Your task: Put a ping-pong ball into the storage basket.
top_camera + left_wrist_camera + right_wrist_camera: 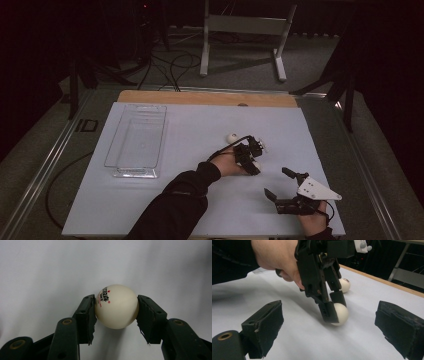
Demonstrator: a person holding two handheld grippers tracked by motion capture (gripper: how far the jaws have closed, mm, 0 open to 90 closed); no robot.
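A white ping-pong ball with red and black print rests on the white table sheet. My left gripper points down and is shut on it, one pad pressing each side. The right gripper view shows the same grip, with the left gripper on the ball at the table surface. In the high view the left gripper is mid-table. My right gripper is open and holds nothing, near the front right; its jaws stand wide, aimed towards the held ball. A second ball lies just beyond.
A clear plastic tray sits on the left part of the table. The second ball lies a short way behind the left gripper. A wooden strip runs along the far edge. Cables and a metal stand are on the floor beyond.
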